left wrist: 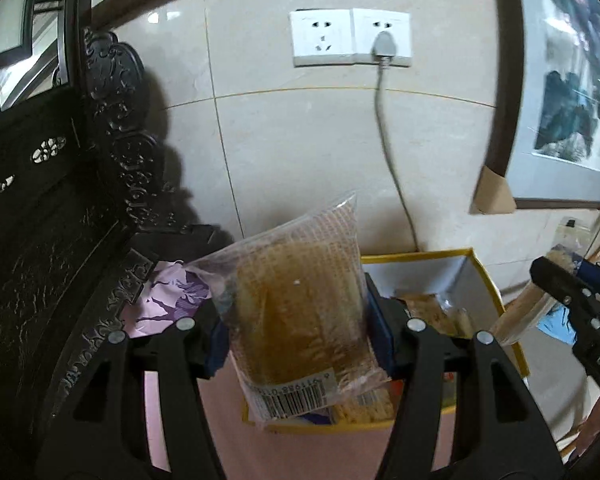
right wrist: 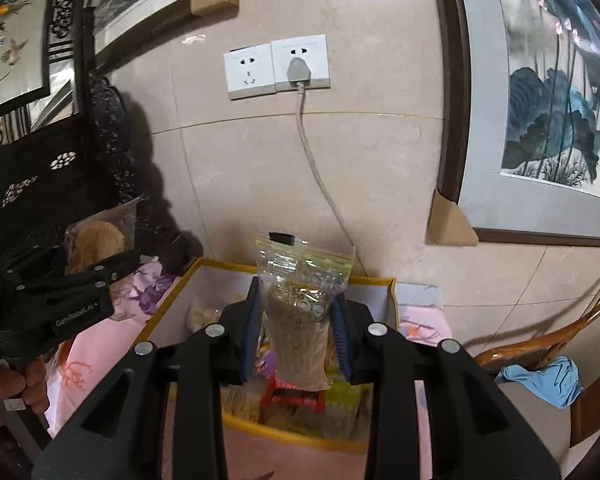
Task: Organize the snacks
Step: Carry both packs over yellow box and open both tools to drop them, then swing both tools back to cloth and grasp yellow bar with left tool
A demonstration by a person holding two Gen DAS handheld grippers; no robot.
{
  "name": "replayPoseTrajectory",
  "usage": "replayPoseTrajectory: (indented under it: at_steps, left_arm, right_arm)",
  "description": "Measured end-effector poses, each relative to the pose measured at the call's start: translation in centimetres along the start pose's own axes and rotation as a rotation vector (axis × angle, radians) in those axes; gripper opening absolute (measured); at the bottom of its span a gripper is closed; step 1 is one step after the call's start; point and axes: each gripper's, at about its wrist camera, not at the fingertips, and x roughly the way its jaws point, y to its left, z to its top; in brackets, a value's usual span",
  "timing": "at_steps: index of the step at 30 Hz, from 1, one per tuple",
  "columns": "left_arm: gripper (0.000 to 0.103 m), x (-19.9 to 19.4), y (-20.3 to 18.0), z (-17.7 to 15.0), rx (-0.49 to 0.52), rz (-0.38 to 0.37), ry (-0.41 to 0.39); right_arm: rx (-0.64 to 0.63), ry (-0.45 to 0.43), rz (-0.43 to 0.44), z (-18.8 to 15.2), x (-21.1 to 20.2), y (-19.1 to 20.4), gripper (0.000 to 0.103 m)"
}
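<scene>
My left gripper point(left wrist: 296, 320) is shut on a clear packet of golden-brown pastry point(left wrist: 300, 300) with a barcode at its lower end, held above the near left corner of a yellow-rimmed box point(left wrist: 484, 276). My right gripper point(right wrist: 298, 332) is shut on a clear zip bag of brownish grain point(right wrist: 300, 320) with a black slider at its top, hanging over the same yellow-rimmed box point(right wrist: 376, 280). Several snack packets point(right wrist: 292, 396) lie inside the box. In the right wrist view the left gripper point(right wrist: 96, 268) shows at the left with its pastry packet point(right wrist: 100, 240).
The box rests on a pink cloth point(right wrist: 92, 352). A dark carved wooden screen point(left wrist: 40, 220) stands at the left. The tiled wall behind carries a socket point(left wrist: 352, 38) with a grey plug and cord, and framed paintings point(right wrist: 552, 92). A wooden chair point(right wrist: 540, 348) holding blue cloth stands at the right.
</scene>
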Motion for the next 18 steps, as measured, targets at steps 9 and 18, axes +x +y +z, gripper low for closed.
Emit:
replayPoseTrajectory:
  at_steps: [9,18]
  left_arm:
    - [0.101,2.6,1.5,0.8,-0.064,0.037,0.019]
    - [0.101,1.1,0.4,-0.6,-0.024,0.060,0.050]
  right_arm:
    - [0.020,0.010,-0.024,1.1,3.4,-0.4,0.102]
    - [-0.029,0.031,-0.088,-1.4,-0.3,-2.0,0.102]
